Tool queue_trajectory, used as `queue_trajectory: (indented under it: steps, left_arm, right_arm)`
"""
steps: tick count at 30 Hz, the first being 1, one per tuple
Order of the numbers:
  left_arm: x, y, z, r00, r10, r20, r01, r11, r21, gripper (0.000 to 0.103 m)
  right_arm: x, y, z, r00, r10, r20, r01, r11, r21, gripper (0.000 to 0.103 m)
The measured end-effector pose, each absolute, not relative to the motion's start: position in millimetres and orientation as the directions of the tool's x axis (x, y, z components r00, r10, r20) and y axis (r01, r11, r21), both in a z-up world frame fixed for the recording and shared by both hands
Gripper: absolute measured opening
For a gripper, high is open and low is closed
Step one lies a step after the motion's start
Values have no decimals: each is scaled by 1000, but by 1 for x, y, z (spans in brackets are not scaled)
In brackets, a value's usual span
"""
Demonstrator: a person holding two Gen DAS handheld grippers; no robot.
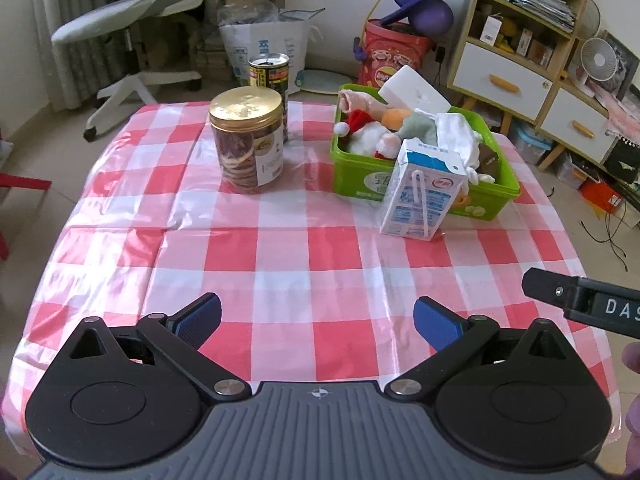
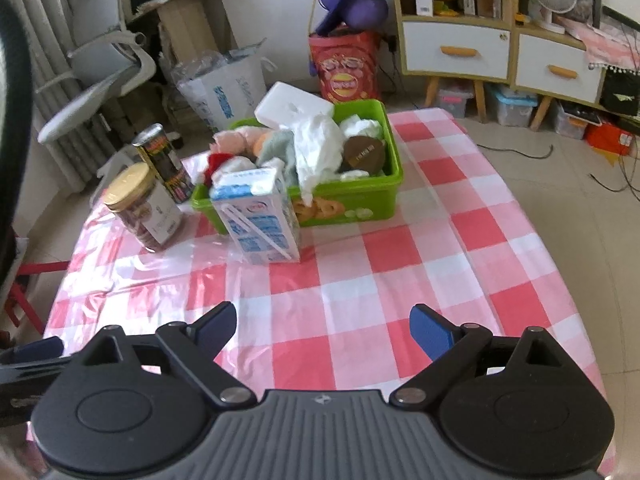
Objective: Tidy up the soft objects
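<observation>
A green basket (image 1: 496, 194) (image 2: 356, 196) stands on the far right part of the checkered table. It holds soft things: a Santa plush (image 1: 368, 136) (image 2: 218, 162), a plush doll (image 1: 404, 120) (image 2: 276, 142), white crumpled cloth (image 1: 460, 132) (image 2: 316, 148) and a white foam block (image 1: 414, 90) (image 2: 294, 106). My left gripper (image 1: 318, 322) is open and empty above the table's near edge. My right gripper (image 2: 324, 330) is open and empty, also near the front edge; its finger shows in the left wrist view (image 1: 580, 300).
A milk carton (image 1: 424, 192) (image 2: 260, 216) leans against the basket's front. A gold-lidded jar (image 1: 248, 140) (image 2: 140, 204) and a dark can (image 1: 272, 80) (image 2: 164, 164) stand at the far left. An office chair, bags and a shelf unit lie beyond the table.
</observation>
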State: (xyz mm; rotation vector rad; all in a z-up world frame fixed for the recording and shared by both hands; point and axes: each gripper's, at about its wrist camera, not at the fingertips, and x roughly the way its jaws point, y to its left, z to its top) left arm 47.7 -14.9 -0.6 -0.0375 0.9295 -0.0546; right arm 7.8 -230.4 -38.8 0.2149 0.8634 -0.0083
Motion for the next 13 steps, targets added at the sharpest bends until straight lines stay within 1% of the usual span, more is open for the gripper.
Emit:
queue_trajectory:
  steps: [13]
  left_arm:
    - [53,-19,-7,576,-31,-817,21,1000,-23,98]
  right_arm:
    - [11,-233,-42,650,85,-755,89,978,187,70]
